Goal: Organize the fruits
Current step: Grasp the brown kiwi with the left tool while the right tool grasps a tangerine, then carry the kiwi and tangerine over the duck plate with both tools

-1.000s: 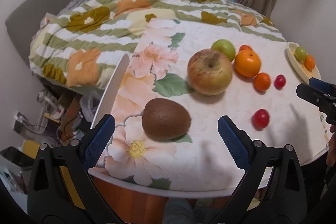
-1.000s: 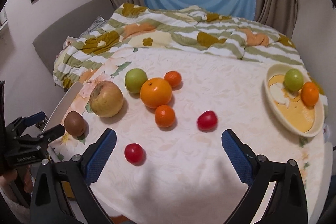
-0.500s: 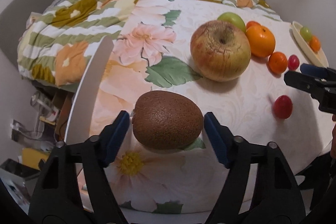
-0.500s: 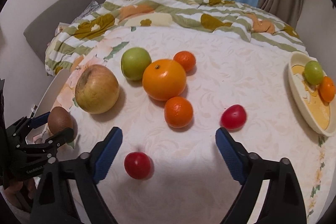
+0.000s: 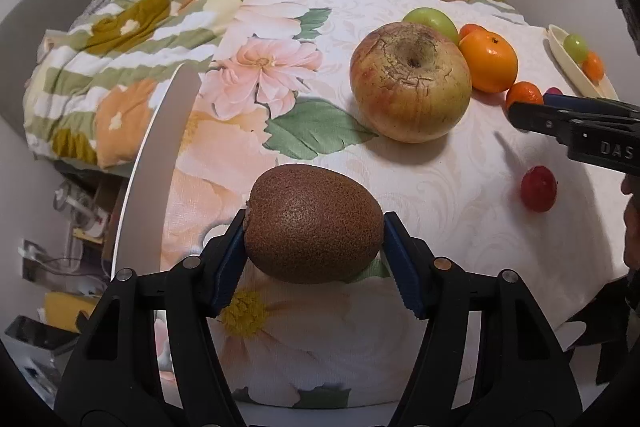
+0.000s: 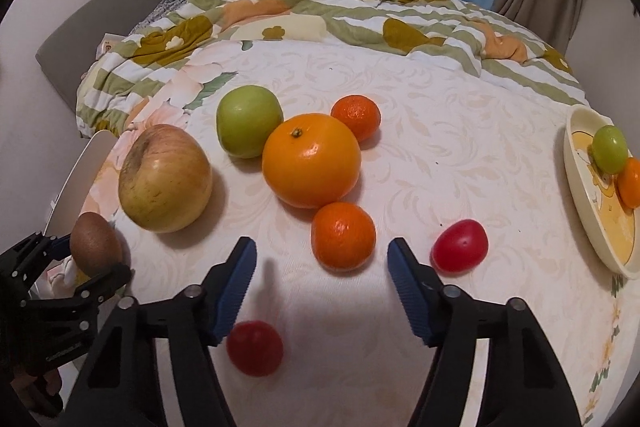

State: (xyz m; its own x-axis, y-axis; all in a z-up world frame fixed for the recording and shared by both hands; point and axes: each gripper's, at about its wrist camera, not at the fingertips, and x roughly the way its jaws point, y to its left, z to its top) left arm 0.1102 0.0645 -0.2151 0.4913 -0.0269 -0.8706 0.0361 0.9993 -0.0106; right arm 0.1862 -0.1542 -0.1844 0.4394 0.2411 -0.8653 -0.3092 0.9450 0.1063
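Observation:
My left gripper (image 5: pixel 314 247) is shut on a brown kiwi (image 5: pixel 313 223) at the table's near left edge; the kiwi also shows in the right wrist view (image 6: pixel 94 243). My right gripper (image 6: pixel 322 271) is open, just in front of a small tangerine (image 6: pixel 343 237). Behind it lie a big orange (image 6: pixel 311 160), a second tangerine (image 6: pixel 356 117), a green apple (image 6: pixel 249 120) and a large yellow-red apple (image 6: pixel 165 178). A red tomato (image 6: pixel 460 245) lies to the right, another (image 6: pixel 255 347) under my left finger. A cream plate (image 6: pixel 600 223) at the right holds a green fruit (image 6: pixel 609 149) and an orange one (image 6: pixel 630 183).
The round table has a floral cloth (image 5: pixel 260 75). A striped floral quilt (image 6: pixel 320 7) lies on the bed behind it. A white chair back (image 5: pixel 160 163) stands at the table's left edge, with clutter on the floor below.
My left gripper moved forward and closed on the kiwi. My right gripper moved forward and down towards the small tangerine and narrowed a little, passing over the near red tomato.

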